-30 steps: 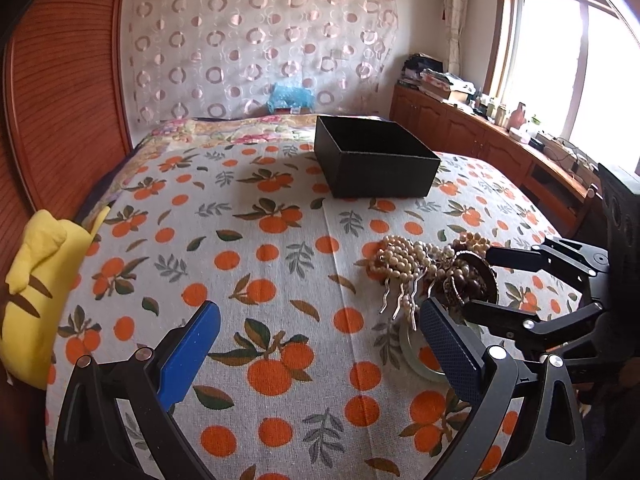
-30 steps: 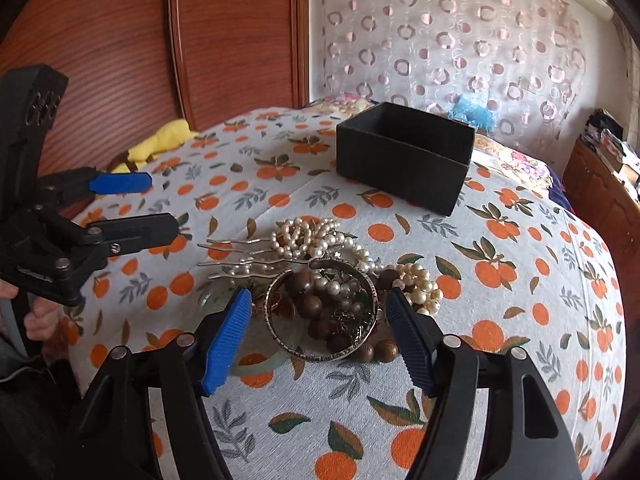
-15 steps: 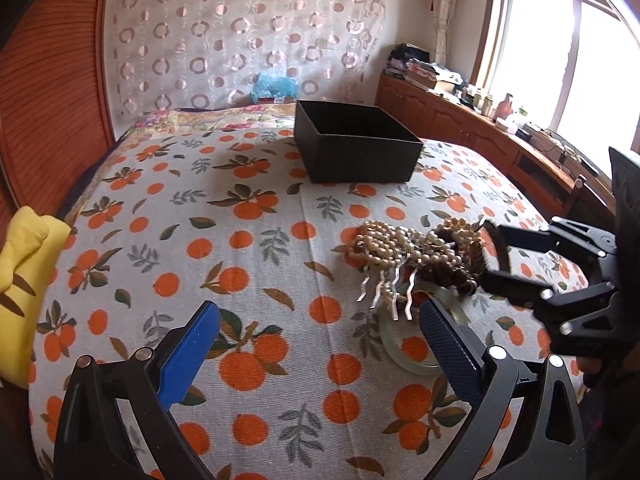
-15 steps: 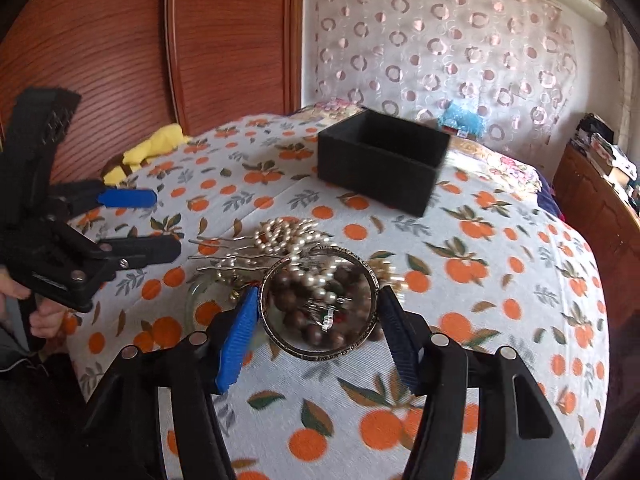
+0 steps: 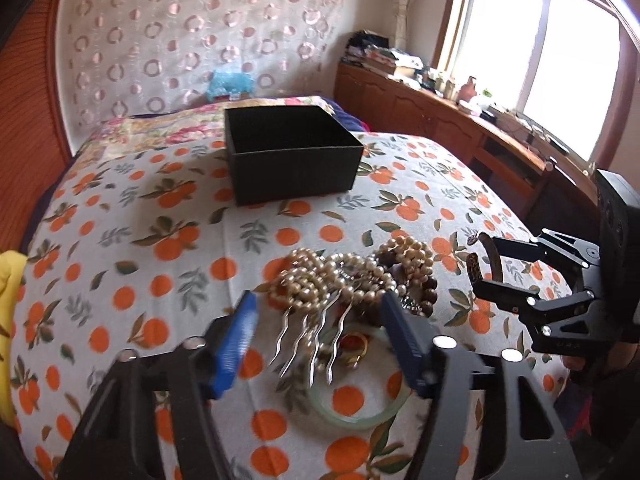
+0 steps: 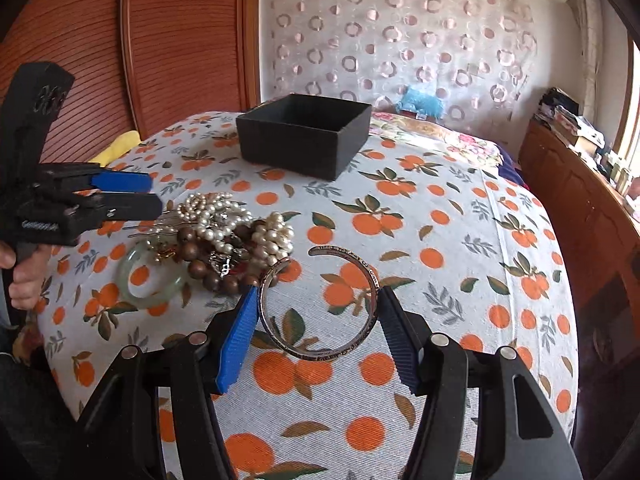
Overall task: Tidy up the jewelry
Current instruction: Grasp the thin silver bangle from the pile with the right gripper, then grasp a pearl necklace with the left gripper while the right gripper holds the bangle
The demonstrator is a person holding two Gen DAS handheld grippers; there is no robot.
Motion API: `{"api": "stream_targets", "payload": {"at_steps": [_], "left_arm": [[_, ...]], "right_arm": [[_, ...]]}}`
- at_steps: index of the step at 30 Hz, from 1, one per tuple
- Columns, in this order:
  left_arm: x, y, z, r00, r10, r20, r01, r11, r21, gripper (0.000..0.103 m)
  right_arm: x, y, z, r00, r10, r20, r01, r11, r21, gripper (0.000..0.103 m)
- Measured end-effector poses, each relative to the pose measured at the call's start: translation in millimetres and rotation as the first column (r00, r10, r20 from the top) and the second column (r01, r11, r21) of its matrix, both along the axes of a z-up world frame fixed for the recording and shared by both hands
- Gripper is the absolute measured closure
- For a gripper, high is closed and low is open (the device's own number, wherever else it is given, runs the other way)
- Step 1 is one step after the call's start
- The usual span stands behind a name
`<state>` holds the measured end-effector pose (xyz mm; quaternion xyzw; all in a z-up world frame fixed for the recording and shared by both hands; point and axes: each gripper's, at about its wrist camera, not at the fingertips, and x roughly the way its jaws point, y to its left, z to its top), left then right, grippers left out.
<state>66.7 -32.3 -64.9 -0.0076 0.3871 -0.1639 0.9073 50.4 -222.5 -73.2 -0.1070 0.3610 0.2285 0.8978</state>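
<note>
A pile of jewelry [image 5: 352,280] lies on the orange-print cloth: pearl strands, brown wooden beads [image 6: 200,256], silver hairpins [image 5: 308,340] and a pale green bangle [image 5: 360,412], which also shows in the right wrist view [image 6: 152,280]. My right gripper [image 6: 316,320] is shut on an engraved metal cuff bangle [image 6: 360,340] and holds it lifted to the right of the pile; the cuff bangle also shows in the left wrist view [image 5: 480,264]. My left gripper [image 5: 320,340] is open, its fingers either side of the hairpins. An open black box [image 5: 292,160] stands beyond the pile.
A wooden headboard [image 6: 80,60] rises on the left. A yellow cloth [image 5: 8,320] lies at the bed's left edge. A wooden cabinet [image 5: 460,132] with clutter runs under the window on the right. A blue item [image 6: 424,100] sits by the far curtain.
My right gripper closed on the cuff bangle and lifted it off the pile to the right. My left gripper moved in over the hairpins and narrowed its opening.
</note>
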Motion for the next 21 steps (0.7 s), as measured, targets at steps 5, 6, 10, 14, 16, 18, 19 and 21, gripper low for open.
{"api": "stream_targets", "payload": {"at_steps": [5,6,10,14,16,18,19,21], "left_arm": [[21,-16,-2,0.997,-0.054,-0.054,0.055,0.999,0.001,0.071],[25,-18,-3,0.996,-0.06,-0.067,0.06,0.998,0.001,0.074],[37,-25,-13,0.99,-0.068,-0.125,0.07,0.998,0.01,0.077],[43,-26,-16,0.988,-0.059,-0.144,0.061,0.998,0.008,0.078],[45,-26,-17,0.988,-0.06,-0.144,0.062,0.998,0.01,0.078],[48,-26,-18,0.988,-0.052,-0.144,0.055,0.998,0.016,0.08],[48,-26,-18,0.988,-0.049,-0.144,0.053,0.998,0.024,0.082],[47,-26,-18,0.99,-0.038,-0.137,0.045,0.998,0.048,0.094]], "right_arm": [[1,-5,-1,1.0,-0.004,0.003,0.004,1.0,0.019,0.04],[0,-5,-1,1.0,-0.003,0.003,0.003,1.0,0.022,0.04],[-2,-2,0,1.0,0.006,0.002,-0.006,1.0,0.028,0.04],[-4,3,-2,1.0,0.014,-0.002,-0.014,1.0,0.028,0.04],[-4,3,-2,1.0,0.016,-0.003,-0.016,0.999,0.029,0.04],[-3,3,-3,1.0,0.015,-0.004,-0.015,0.999,0.028,0.04],[-4,3,-3,1.0,0.014,-0.004,-0.014,1.0,0.027,0.04],[-4,4,-2,1.0,0.013,-0.005,-0.012,1.0,0.026,0.04]]}}
